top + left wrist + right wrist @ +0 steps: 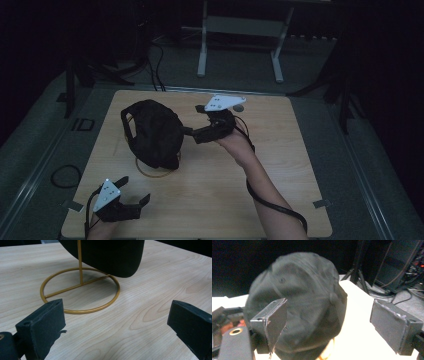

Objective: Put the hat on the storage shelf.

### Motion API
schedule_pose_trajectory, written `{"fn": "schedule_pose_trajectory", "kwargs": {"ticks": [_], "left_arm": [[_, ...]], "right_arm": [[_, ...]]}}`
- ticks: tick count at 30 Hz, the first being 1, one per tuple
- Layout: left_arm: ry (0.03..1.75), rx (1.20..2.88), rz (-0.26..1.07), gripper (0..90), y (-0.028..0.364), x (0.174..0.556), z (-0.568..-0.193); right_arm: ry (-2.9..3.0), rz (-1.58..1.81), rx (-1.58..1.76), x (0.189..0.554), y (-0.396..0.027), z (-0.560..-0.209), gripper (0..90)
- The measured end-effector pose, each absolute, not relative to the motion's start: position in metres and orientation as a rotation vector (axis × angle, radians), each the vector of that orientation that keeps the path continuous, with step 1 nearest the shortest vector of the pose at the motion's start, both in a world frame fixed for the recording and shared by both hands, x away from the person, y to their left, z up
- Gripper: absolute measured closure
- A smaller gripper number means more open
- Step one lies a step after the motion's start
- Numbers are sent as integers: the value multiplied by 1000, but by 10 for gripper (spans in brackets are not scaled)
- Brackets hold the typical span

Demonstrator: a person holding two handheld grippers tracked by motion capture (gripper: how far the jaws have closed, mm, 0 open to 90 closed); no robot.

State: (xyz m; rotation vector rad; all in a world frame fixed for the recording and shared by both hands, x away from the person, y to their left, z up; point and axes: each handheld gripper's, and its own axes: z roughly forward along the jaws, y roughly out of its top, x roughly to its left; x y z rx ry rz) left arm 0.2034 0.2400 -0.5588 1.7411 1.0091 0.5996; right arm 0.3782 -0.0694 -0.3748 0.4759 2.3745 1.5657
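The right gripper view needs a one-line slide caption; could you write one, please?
Open right gripper facing a black cap on its gold stand.

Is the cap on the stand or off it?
On. The black cap sits atop the gold wire stand, clear of the table; the right gripper is open beside it.

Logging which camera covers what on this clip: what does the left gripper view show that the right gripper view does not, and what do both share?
Left gripper view: the gold wire stand, its ring base flat on the wooden table and its thin upright rod, seen between the open left gripper.

Right gripper view: the rounded crown of the black cap with its seams and top button, dark equipment behind, and the open right gripper, nothing pressed between its jaws.

Both: the cap and the tabletop.
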Motion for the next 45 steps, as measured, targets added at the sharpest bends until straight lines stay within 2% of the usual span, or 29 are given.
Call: {"fn": "schedule_pose_trajectory", "kwargs": {"ticks": [10, 45], "left_arm": [[1016, 1736, 603, 18, 242, 202, -559], [1011, 1744, 603, 19, 242, 202, -560]], "right_arm": [[2374, 1542, 489, 373, -93, -398, 141], [2500, 1522, 466, 337, -150, -512, 143]]}}
